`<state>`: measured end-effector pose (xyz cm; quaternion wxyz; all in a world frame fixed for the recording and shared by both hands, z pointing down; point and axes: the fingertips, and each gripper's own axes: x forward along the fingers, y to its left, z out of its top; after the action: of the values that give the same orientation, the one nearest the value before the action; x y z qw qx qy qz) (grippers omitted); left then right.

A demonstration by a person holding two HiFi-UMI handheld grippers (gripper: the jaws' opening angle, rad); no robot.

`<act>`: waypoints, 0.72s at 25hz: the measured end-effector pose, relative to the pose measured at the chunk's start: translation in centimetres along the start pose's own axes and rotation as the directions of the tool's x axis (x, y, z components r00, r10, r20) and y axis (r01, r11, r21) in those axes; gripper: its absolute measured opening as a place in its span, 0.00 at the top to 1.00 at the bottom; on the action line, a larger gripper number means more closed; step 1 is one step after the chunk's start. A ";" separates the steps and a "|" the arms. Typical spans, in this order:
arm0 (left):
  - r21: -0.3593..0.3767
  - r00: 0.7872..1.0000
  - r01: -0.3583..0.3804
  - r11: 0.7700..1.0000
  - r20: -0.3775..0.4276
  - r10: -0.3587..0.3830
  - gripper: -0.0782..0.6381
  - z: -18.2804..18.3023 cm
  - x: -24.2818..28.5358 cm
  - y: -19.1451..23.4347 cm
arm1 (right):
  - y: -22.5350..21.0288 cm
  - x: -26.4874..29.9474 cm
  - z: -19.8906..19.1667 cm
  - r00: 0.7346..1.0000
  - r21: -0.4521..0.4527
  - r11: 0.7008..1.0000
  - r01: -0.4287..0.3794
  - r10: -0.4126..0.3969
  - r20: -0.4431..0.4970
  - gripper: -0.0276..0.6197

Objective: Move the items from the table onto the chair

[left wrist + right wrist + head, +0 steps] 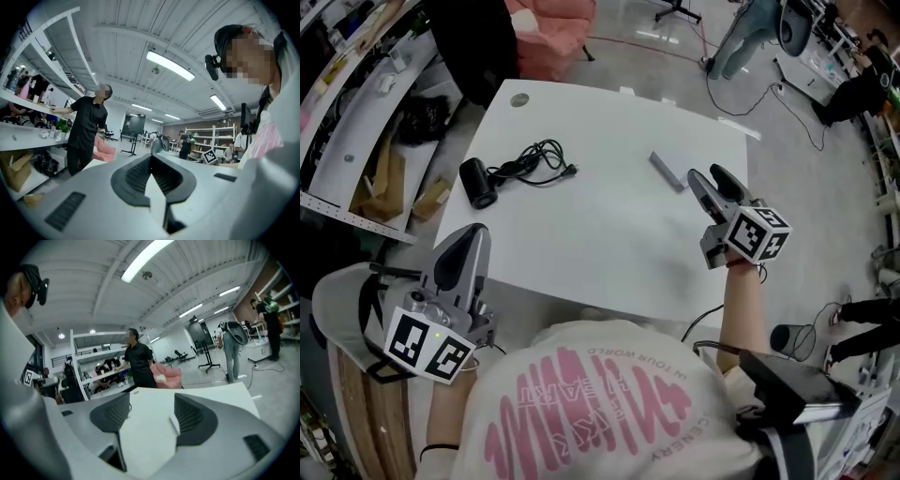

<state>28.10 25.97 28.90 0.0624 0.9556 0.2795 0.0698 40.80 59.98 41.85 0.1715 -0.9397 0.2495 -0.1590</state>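
**Grey bar and black corded device on the white table, right gripper open near the bar**

Grey and flat, a short bar [668, 172] lies on the right half of the white table [600, 244], set at a slant, with bare tabletop all round it. On the table's left half rests a black cylindrical device [477, 183]. Its black cable [534, 161] is bunched in loose loops beside it, towards the table's middle. Bar and device are well apart.

The right gripper [705, 174] hangs over the table's right edge, just beside the bar and pointing along it. Its jaws stand wide apart. Its own view shows only white tabletop between the pads, plus a thin pale strip by the right-hand pad that may be the bar's edge; that view is too soft to be sure.

The left gripper [472, 232] is at the table's near left corner, its jaws pressed together with nothing between them.

Beyond the table's far edge stands a pink upholstered chair [548, 28]. A person in black [138, 364] stands beside it, at the table's far left, by grey shelving [356, 103].
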 end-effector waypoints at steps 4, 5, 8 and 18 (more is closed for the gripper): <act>-0.006 0.998 -0.062 0.998 -0.028 0.062 0.88 -0.8 -1.4 1.0 | -4.4 3.5 -4.8 0.974 -0.138 0.988 0.066 -0.094 -0.208 0.35; -0.009 0.996 -0.079 0.997 -0.036 0.079 0.88 -1.1 -1.8 1.3 | -5.4 4.4 -6.0 0.960 -0.160 0.984 0.073 -0.113 -0.257 0.33; -0.016 0.990 -0.128 0.992 -0.057 0.127 0.88 -1.7 -2.9 2.3 | -8.1 6.6 -9.2 0.912 -0.195 0.976 0.097 -0.166 -0.375 0.32; -0.027 0.967 -0.249 0.968 -0.059 0.247 0.88 -1.9 -6.2 4.5 | -11.1 8.0 -12.0 0.835 -0.257 0.947 0.193 -0.297 -0.463 0.47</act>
<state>24.93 19.00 30.83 0.0619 0.9795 0.1581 0.1081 47.38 61.93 58.69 -0.0156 -0.9037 0.1769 -0.3897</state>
